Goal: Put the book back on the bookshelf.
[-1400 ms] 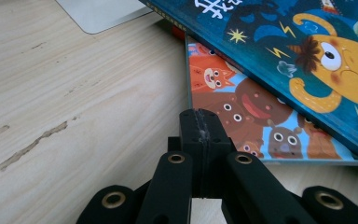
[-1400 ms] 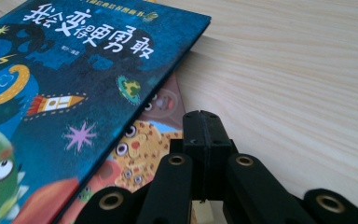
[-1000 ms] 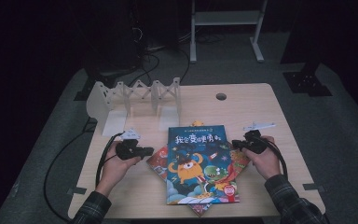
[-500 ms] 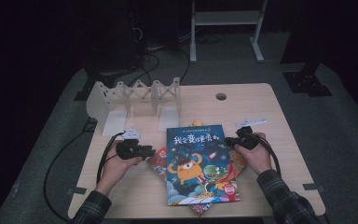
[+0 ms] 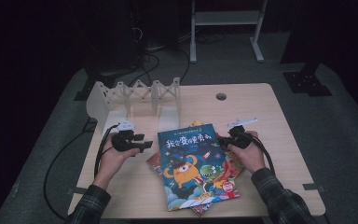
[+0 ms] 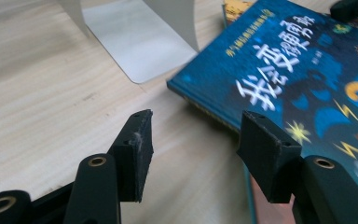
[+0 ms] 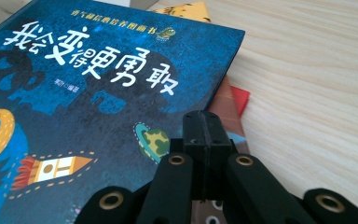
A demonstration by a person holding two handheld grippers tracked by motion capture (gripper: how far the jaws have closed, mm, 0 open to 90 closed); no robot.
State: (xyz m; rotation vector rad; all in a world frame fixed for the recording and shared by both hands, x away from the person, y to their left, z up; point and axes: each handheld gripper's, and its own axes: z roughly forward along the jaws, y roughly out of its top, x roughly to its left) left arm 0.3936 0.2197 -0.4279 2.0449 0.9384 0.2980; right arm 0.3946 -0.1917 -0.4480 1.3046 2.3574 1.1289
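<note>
Glossy paper book cover (image 7: 98,93); matt pale wood-grain table (image 6: 42,93); matt black plastic jaws.

Dim and dark around the lit desk (image 5: 270,116) from above; sharp, bright close-ups, slightly blurred at near edges.

The blue picture book (image 5: 192,165) covers most of the books under it (image 5: 154,162), so only their corners and edges peek out and their titles cannot be read. In the left gripper view the blue picture book runs off the right edge. In the right gripper view it runs off the left edge, beside the closed jaws.
</note>
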